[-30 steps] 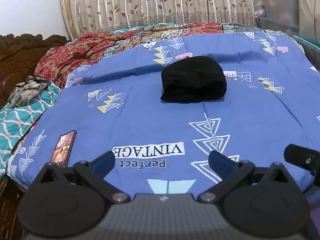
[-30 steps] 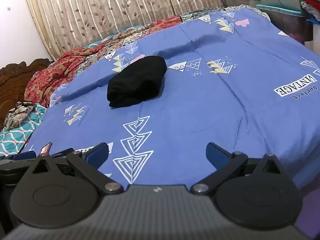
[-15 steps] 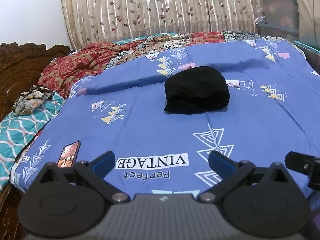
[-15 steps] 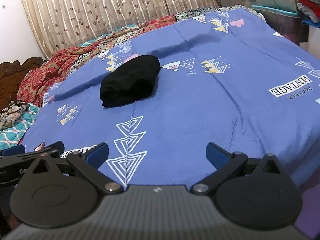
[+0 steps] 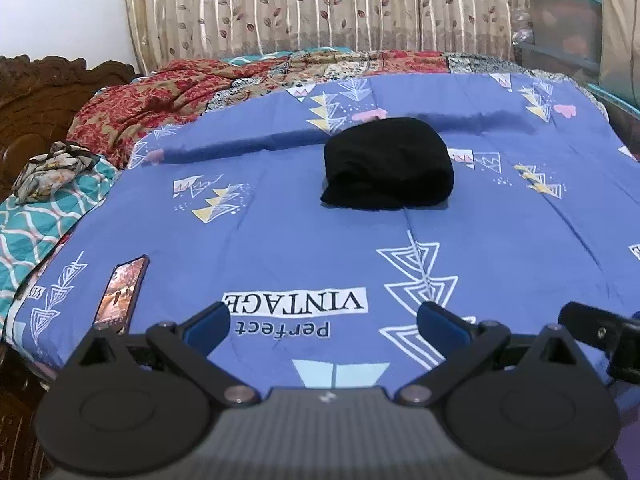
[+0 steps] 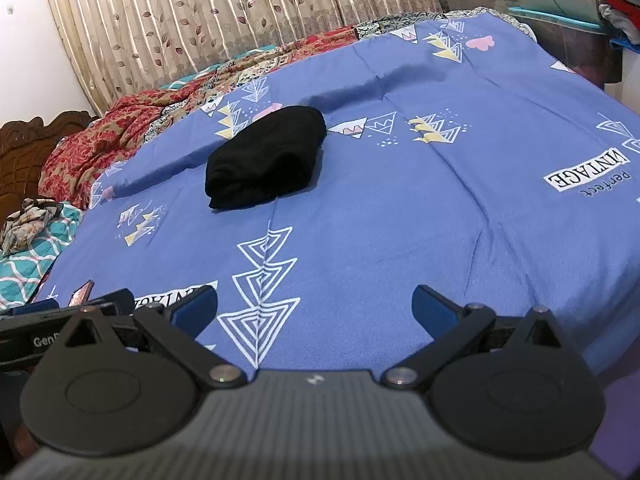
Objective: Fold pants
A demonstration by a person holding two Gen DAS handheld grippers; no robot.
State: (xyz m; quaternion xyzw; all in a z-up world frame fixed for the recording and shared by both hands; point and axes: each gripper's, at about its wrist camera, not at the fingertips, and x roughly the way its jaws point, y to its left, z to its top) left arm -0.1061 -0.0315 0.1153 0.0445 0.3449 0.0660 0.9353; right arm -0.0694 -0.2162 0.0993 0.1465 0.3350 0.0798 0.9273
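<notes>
You see solid black pants (image 5: 388, 164) on a blue bedsheet (image 5: 280, 240) printed with white line triangles, yellow triangles, pink shapes and a white "VINTAGE" label. Behind it lies a red floral quilt (image 5: 132, 112). The curtain (image 5: 320, 4) is beige with brown leaves. Both grippers show 2 blue fingertips (image 5: 206, 326).

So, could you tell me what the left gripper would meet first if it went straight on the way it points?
Probably the blue bedsheet. The left gripper, jaws open, hovers over it; the folded black pants lie further ahead, though depth is unclear.
</notes>
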